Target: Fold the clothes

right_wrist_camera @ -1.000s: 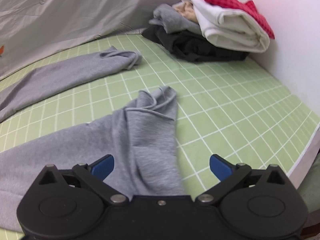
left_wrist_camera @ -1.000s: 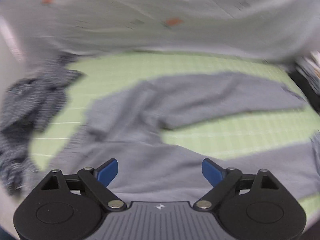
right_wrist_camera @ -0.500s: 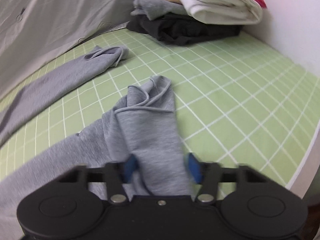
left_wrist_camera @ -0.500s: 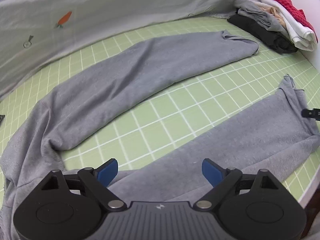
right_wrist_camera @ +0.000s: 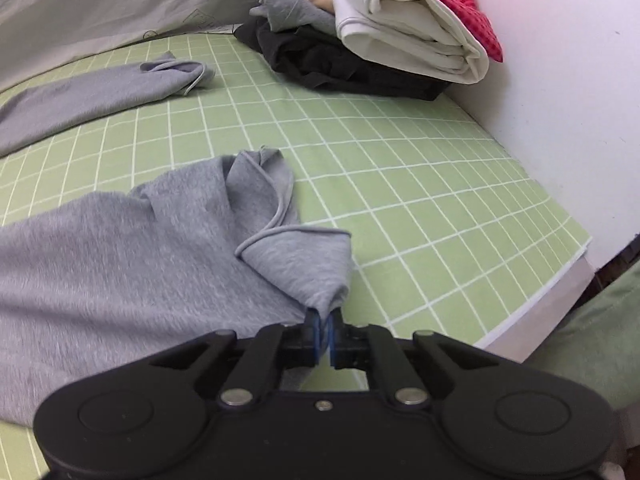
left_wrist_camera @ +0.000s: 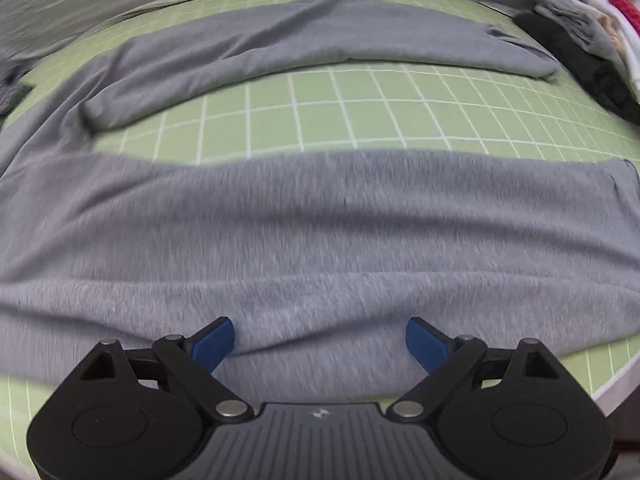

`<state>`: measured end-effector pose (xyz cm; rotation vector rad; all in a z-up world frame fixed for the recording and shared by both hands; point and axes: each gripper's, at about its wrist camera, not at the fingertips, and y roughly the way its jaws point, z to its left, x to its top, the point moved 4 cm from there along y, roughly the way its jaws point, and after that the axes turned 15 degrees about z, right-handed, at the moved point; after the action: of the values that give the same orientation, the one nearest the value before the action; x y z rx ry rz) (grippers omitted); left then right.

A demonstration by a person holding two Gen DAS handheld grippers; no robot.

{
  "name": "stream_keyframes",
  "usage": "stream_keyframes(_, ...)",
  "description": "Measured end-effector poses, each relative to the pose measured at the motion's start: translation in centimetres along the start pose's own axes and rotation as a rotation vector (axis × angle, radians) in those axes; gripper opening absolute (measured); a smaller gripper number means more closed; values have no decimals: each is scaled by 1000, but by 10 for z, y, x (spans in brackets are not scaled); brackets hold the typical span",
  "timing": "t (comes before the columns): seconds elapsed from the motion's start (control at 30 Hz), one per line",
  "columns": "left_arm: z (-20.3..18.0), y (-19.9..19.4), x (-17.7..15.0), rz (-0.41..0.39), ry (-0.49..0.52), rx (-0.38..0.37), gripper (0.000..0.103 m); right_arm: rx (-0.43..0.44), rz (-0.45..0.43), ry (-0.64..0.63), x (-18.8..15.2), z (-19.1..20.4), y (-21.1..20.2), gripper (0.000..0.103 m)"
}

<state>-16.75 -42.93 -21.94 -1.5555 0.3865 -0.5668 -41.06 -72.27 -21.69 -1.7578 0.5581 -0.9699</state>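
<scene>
Fingers of right gripper (right_wrist_camera: 325,334) pinched tight on near trouser hem; left gripper (left_wrist_camera: 319,340) wide open over gray pants (left_wrist_camera: 320,232) on green mat (left_wrist_camera: 320,112). Clamp left on the near edge, lift both level.

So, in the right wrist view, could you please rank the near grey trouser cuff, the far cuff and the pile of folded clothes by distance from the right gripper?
1. Near grey trouser cuff: pinched at the right gripper, just ahead.
2. Far cuff: ahead to the left, across the green mat.
3. Pile of folded clothes: farthest, at the back right against the wall.
</scene>
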Motion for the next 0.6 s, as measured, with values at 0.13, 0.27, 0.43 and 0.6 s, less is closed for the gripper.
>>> stream_keyframes(0.13, -5, -2, -12, -7, -130, -35, 94, 108, -43, -9, 15, -7, 2, 48)
stream_keyframes(0.27, -4, -15, -12, -23, -244, -91, 94, 189, -88, -33, 39, -10, -6, 83)
stream_keyframes(0.43, 4, -26, 0, -59, -297, -51, 94, 211, -167, -61, 72, 3, -8, 103)
stream_keyframes(0.6, 27, -29, 11, -87, -353, -4, 94, 281, -180, -74, 118, 35, 12, 103)
